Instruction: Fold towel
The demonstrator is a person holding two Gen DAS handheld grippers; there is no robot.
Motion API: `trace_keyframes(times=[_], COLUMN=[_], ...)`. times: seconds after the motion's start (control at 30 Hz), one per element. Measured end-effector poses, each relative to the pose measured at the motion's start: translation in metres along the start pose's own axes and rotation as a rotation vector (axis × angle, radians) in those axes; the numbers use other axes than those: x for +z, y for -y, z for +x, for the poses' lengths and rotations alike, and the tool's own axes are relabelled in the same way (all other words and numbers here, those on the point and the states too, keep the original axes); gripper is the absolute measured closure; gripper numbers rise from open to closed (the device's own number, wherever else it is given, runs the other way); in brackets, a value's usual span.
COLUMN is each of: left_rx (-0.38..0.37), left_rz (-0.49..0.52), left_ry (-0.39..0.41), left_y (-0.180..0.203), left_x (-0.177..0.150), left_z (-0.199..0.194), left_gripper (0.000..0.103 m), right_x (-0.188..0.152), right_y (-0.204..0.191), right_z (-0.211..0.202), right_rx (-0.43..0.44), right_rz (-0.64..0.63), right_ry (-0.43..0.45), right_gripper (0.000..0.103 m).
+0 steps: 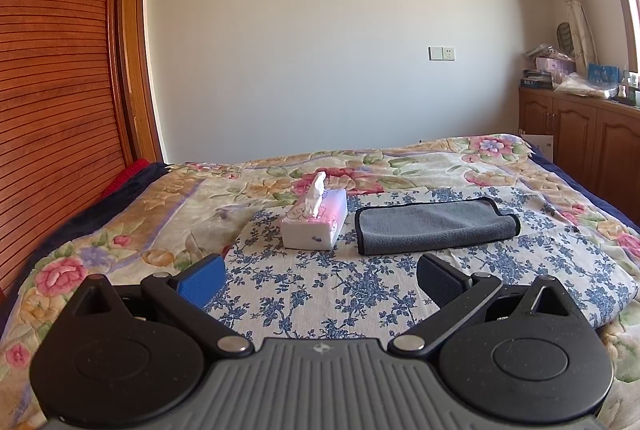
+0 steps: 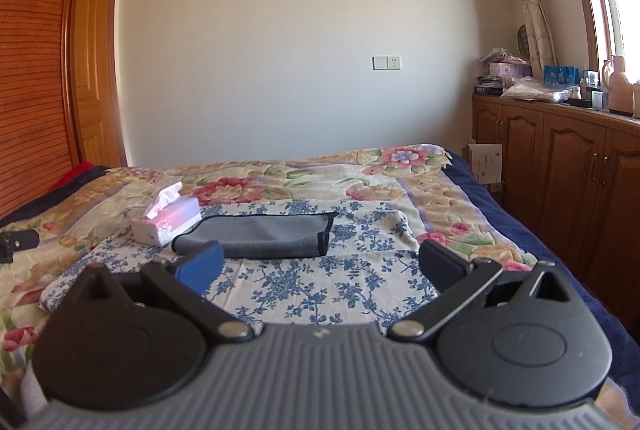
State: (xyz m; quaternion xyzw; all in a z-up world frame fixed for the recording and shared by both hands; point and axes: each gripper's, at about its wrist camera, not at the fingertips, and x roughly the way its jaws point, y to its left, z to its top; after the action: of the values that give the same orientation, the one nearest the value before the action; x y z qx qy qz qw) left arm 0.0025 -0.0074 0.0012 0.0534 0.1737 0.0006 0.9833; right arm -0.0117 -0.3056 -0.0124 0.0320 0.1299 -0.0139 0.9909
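The towel (image 1: 438,226) is grey with a dark sewn border, and it lies on the blue flowered cloth (image 1: 340,290) that covers the middle of the bed (image 1: 120,214). It seems to be folded over once already — I see a rounded doubled edge on one short end and two layers at the other. It is just beside the tissue box (image 1: 314,224), not touching it as far as I can tell.

I judge the towel to be light, soft and limp, probably microfibre. It will sag and not keep any shape when I lift it, and the layers may slide apart. So I think the best place to take hold is at the two near corners, on the stitched border, where the cloth is a little thicker. I must pinch both layers together, and not the flowered cloth under them.

My left gripper (image 1: 320,278) has its fingers spread wide and holds nothing. My right gripper (image 2: 320,266) is the same — fingers apart, empty. Both hang over the near part of the bed, apart from the towel.

The count: one towel, one tissue box, one flowered cloth, two grippers.
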Motion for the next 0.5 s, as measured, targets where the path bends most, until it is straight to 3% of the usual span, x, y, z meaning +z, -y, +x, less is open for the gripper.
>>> trace_keyframes(times=[0.5], left_rx=[0.002], left_rz=[0.006], left_ry=[0.002], left_y=[-0.0014], left_x=[-0.0026], left_z=[0.0002], left_gripper=[0.000], right_x=[-0.0011], right_y=[0.0007], right_z=[0.0000], right_rx=[-0.001], right_rz=[-0.001], right_ry=[-0.001], right_gripper=[0.000])
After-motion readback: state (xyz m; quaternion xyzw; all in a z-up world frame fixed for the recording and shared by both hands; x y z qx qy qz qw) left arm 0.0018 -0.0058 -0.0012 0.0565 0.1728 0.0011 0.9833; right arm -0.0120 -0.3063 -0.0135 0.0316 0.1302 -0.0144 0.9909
